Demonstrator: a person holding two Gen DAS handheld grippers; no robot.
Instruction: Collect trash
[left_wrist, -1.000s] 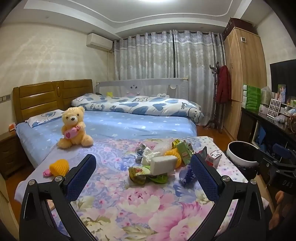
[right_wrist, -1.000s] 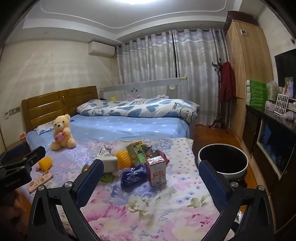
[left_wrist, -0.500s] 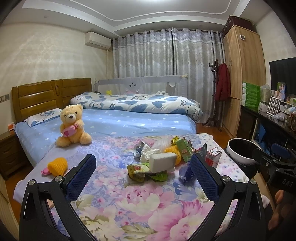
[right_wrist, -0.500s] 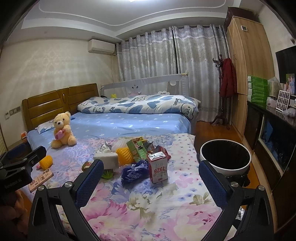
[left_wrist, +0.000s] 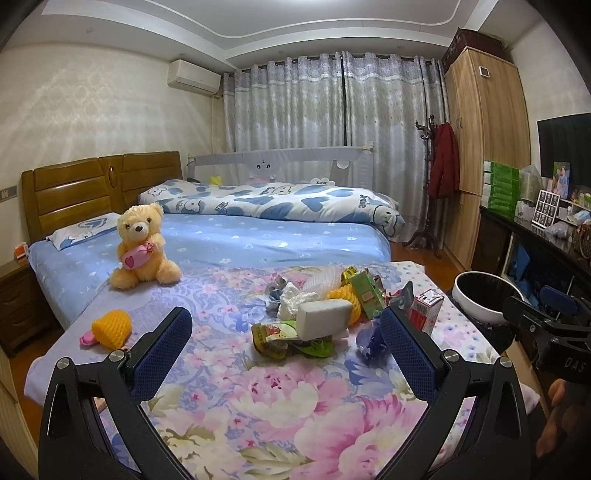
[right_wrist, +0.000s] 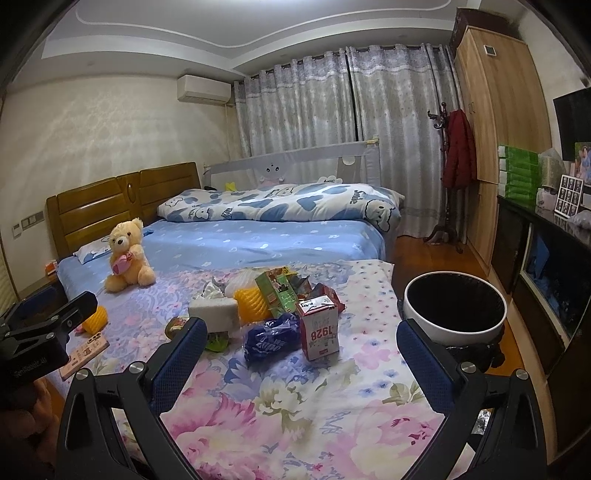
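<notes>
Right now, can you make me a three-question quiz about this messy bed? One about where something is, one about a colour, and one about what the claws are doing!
1. Where is the bin?
A. on the bed
B. on the floor, right of the bed
C. behind the bear

2. What colour is the carton marked 1928?
A. red and white
B. all black
C. purple

3. What are both claws doing?
A. squeezing trash
B. open, holding nothing
C. holding the bear

Answers:
1 B, it stands beside the bed's right edge.
2 A, red top over a white face.
3 B, the left claw and right claw both gape wide, short of the trash pile.
</notes>
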